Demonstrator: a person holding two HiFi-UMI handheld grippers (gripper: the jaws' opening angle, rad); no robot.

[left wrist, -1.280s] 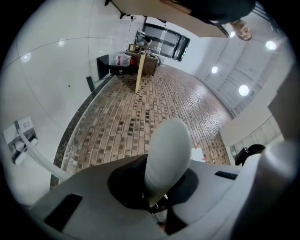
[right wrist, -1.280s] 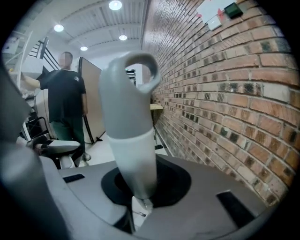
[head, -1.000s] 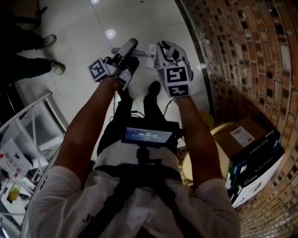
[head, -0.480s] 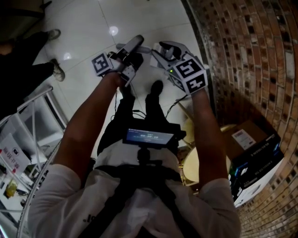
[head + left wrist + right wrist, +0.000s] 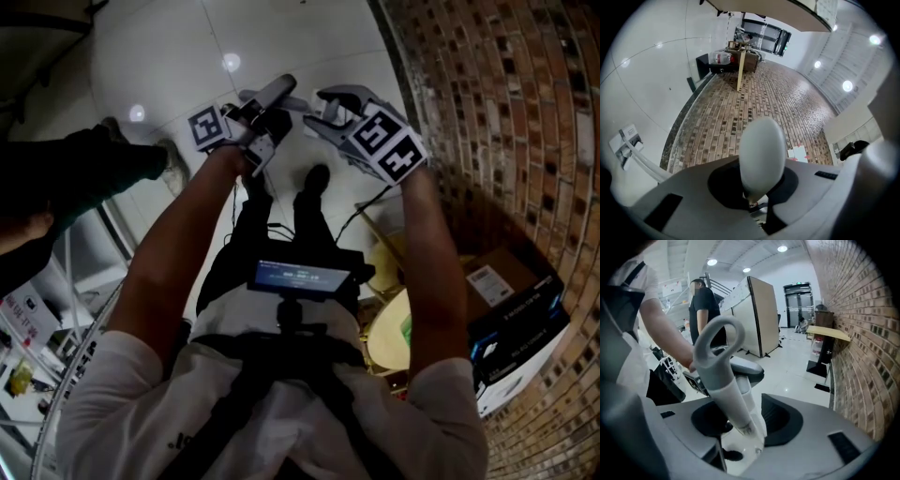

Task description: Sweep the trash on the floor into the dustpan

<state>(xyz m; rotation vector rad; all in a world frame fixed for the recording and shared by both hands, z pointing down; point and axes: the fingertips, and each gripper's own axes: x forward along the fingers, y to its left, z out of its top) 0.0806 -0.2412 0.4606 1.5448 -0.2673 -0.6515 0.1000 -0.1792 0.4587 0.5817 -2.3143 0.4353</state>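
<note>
My left gripper (image 5: 264, 112) is shut on a light grey handle (image 5: 277, 91) whose rounded end (image 5: 762, 157) fills the left gripper view. To its right, my right gripper (image 5: 330, 105) points down at the white tile floor (image 5: 169, 56). A grey handle with a loop at its top (image 5: 716, 350) stands between the right gripper's (image 5: 740, 430) jaws, which are opening. It leans near the left jaw, with a gap to the right one. No dustpan or trash can be told for sure in any view.
A brick wall (image 5: 506, 112) runs along the right. A cardboard box (image 5: 487, 277), a black-and-white box (image 5: 520, 352) and a round wooden piece (image 5: 386, 333) sit near its foot. A bystander's leg (image 5: 84, 169) and a metal rack (image 5: 89, 272) are at the left.
The right gripper has rolled and shifted right toward the wall, and its jaws have spread. The bystander's leg has swung in from the left. The left gripper has kept still.
</note>
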